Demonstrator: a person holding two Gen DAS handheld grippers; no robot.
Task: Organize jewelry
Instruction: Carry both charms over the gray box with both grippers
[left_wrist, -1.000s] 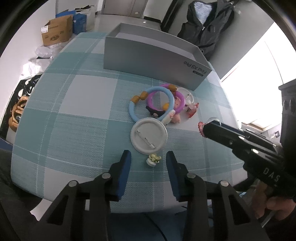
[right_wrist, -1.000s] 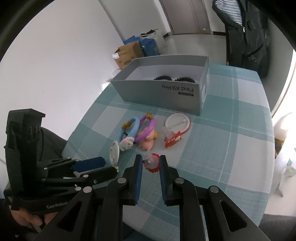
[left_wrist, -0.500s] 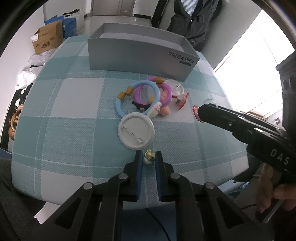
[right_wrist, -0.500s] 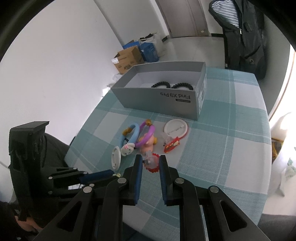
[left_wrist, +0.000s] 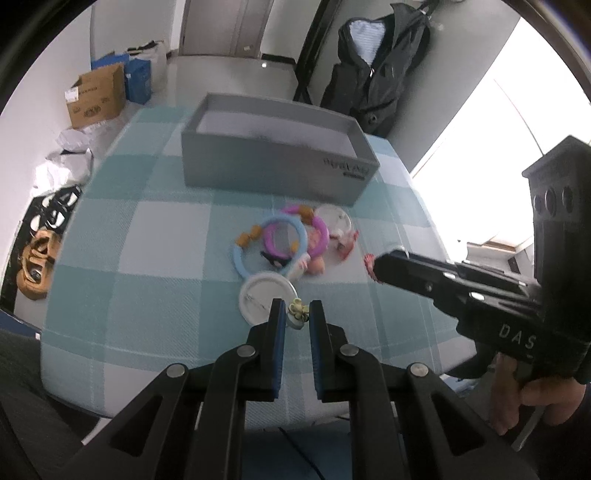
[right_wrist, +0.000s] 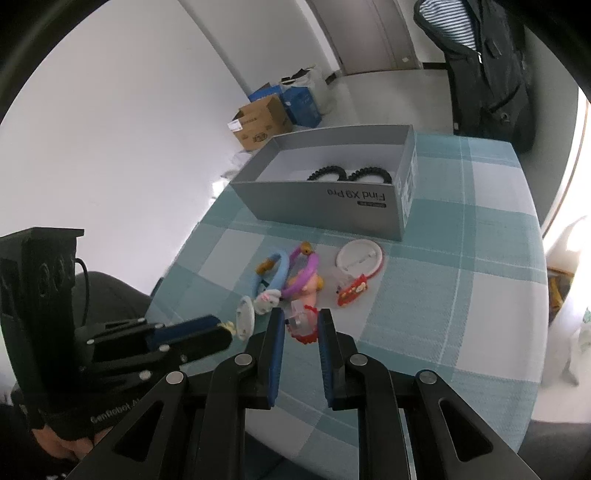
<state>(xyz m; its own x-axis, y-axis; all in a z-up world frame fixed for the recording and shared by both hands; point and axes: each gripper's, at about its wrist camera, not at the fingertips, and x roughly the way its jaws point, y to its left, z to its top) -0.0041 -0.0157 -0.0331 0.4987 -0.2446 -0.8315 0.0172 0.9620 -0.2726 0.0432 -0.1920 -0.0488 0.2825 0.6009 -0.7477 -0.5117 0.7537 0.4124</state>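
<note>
Left hand-held gripper (left_wrist: 296, 312) pinching a small cream flower charm (left_wrist: 296, 314), right hand-held gripper (right_wrist: 302, 320) pinching a red-frilled trinket (right_wrist: 303, 325), above the teal-checked counter (right_wrist: 461, 266).

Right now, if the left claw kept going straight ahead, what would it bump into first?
Likely the white round badge just beyond the small cream charm the left claw holds, then the blue ring; depth is unclear.
</note>
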